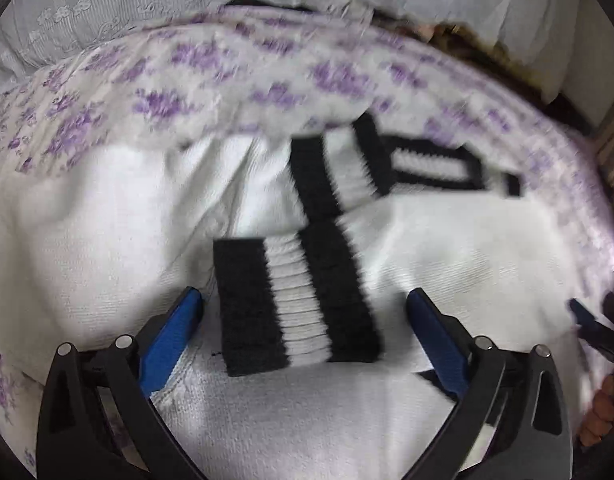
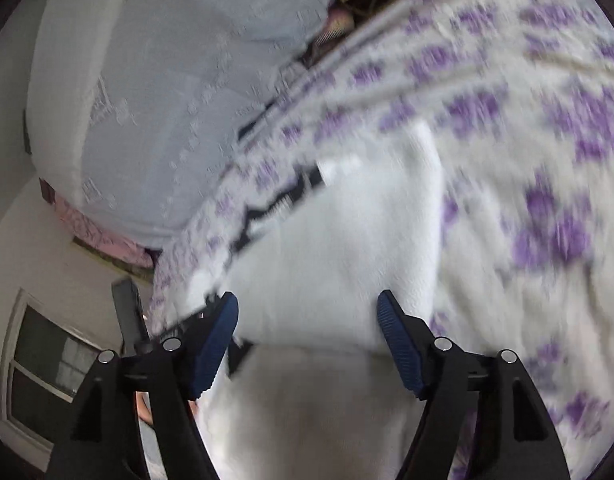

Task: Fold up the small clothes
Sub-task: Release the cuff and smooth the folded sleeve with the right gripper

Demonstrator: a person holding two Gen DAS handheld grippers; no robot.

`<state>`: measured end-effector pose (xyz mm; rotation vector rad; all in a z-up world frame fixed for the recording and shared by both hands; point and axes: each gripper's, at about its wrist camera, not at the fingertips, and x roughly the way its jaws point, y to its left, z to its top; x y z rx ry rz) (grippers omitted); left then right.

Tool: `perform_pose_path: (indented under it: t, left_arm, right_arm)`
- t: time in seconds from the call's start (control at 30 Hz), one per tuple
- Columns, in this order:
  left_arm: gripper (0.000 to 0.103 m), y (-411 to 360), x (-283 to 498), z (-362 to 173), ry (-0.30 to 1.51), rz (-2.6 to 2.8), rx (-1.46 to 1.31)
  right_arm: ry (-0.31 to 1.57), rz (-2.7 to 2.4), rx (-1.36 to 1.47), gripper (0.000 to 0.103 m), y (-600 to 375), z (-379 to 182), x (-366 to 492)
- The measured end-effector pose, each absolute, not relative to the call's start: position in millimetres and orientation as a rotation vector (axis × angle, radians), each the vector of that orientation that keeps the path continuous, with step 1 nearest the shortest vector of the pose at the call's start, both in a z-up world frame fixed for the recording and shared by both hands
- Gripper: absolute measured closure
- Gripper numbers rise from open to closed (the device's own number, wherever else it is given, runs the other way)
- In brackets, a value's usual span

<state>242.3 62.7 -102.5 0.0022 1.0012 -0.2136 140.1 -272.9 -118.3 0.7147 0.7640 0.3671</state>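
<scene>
Nearest, in the left wrist view, we log the left gripper [image 1: 305,312]: jaws wide, blue pads clear of the cloth, nothing pinched. Between the pads lies the near sock [image 1: 297,304], cuff end toward us, black bands alternating with white ribbing, flat on a white towel [image 1: 107,240]. At 12 o'clock from it we note a second sock [image 1: 335,168] with the same banding, its edges blurred. At 1 o'clock sits a third striped piece [image 1: 435,164], too smeared to sort further. At 3 o'clock, at the frame edge, we list the right gripper [image 1: 595,324], only partly seen.

In the right wrist view, we enter its jaws as wide too, over the towel's edge, gripping nothing. Beyond the towel spreads the purple-flowered sheet [image 1: 187,72]. Farthest, at 12 o'clock, rests a white lace pillow [image 1: 147,8].
</scene>
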Motion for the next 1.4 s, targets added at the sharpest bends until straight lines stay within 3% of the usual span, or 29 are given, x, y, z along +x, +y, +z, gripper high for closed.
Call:
perform_pose_path:
  t: [0.23,0.4,0.53,0.63,0.7,0.83,1.07,1.23,1.4]
  left_arm:
    - [0.004,62.0,228.2,-80.9,0.888,-0.243,-0.025]
    - [0.004,62.6,243.5,-101.7,0.988,-0.198,-0.001]
    - [0.004,63.7,241.6,-100.1,0.975,-0.202,-0.002]
    - [0.004,77.9,237.5,-91.4,0.942,-0.195,-0.072]
    - [0.004,92.7,236.4,-85.5,0.923,-0.162,-0.136]
    - [0.005,111.5,241.2,-91.4,0.962,-0.113,-0.199]
    - [0.005,130.8,193.5,-58.5,0.844,-0.051,-0.145]
    - [0.005,218.9,174.3,-66.8,0.881,0.042,-0.371]
    - [0.005,317.8,164.3,-92.7,0.825,0.023,-0.852]
  right_arm:
    - [0.678,0.294,0.687,0.032,-287.3,-68.1,178.0]
    - [0.812,0.120,0.723,0.031,-313.1,-107.8,236.1]
    - [0.732,0.109,0.719,0.033,-308.7,-104.5,216.7]
    - [0.641,0.135,0.577,0.030,-286.0,-73.5,182.8]
    - [0.636,0.140,0.454,0.022,-265.2,-68.0,164.2]
    - [0.888,0.013,0.103,0.012,-220.1,-112.7,172.2]
    - [0.677,-0.076,0.174,0.003,-243.3,-85.9,140.1]
    - [0.771,-0.056,0.312,0.003,-265.6,-103.6,150.0]
    - [0.750,-0.041,0.377,0.003,-271.1,-105.8,146.0]
